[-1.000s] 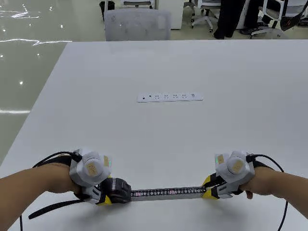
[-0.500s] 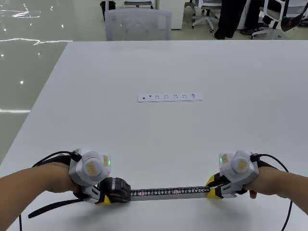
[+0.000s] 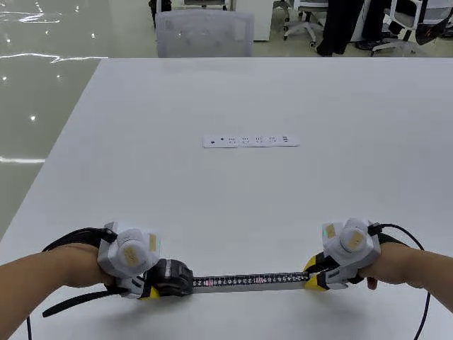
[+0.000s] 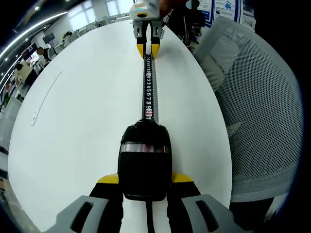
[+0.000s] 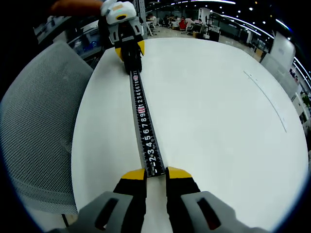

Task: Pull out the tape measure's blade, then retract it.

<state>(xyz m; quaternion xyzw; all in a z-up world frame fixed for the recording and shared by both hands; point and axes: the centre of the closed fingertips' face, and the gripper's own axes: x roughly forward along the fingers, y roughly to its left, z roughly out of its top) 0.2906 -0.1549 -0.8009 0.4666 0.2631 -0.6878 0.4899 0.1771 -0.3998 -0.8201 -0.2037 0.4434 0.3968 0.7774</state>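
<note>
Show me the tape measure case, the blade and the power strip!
tape measure case (image 3: 173, 278), head view, black top.
blade (image 3: 248, 281), head view, middle of its length.
power strip (image 3: 250, 141), head view, its centre.

The scene is lit brightly and evenly by ceiling lights (image 5: 223, 14). Glare streaks are thrown on the glossy floor (image 3: 42, 60), and the white surface (image 3: 283, 99) is nearly washed out, with only faint, soft shadows. The numerals on the blade (image 5: 146, 133) are rendered sharply. Straight lines are bowed and detail is smeared toward the edges of both gripper views.

White table (image 3: 283, 92), glossy floor (image 3: 35, 92), grey mesh chair (image 3: 204, 33) behind.
</note>
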